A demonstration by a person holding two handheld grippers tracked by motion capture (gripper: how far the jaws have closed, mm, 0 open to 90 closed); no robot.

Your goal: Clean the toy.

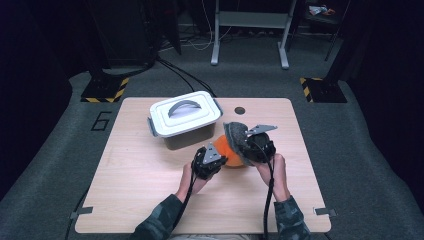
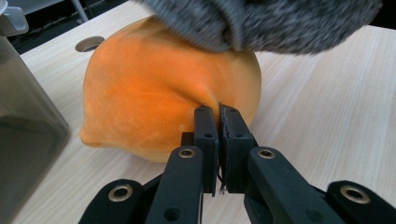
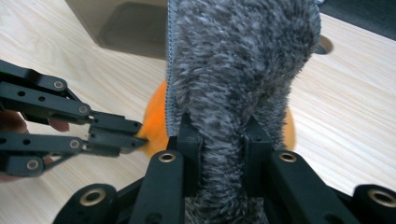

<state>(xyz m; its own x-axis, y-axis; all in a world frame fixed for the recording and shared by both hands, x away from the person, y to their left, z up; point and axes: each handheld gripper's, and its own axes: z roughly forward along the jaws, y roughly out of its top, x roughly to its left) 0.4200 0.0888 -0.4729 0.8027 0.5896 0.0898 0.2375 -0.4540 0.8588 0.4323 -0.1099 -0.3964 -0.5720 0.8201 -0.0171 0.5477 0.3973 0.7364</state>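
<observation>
Pinching a fold of the orange plush cushion (image 2: 163,93) between its pressed-together jaws, the left gripper (image 2: 218,112) seems to anchor that soft lump on the table (image 1: 150,180) so it cannot slide. The right gripper (image 3: 219,135) clamps a fluffy grey cloth (image 3: 238,60), which stands up beyond its jaws and hangs just above the cushion, apparently so the cloth can be peeled clear of it. A lidded storage box (image 1: 185,117) sits beyond both grippers, near the cushion, likely the place for putting things away.
</observation>
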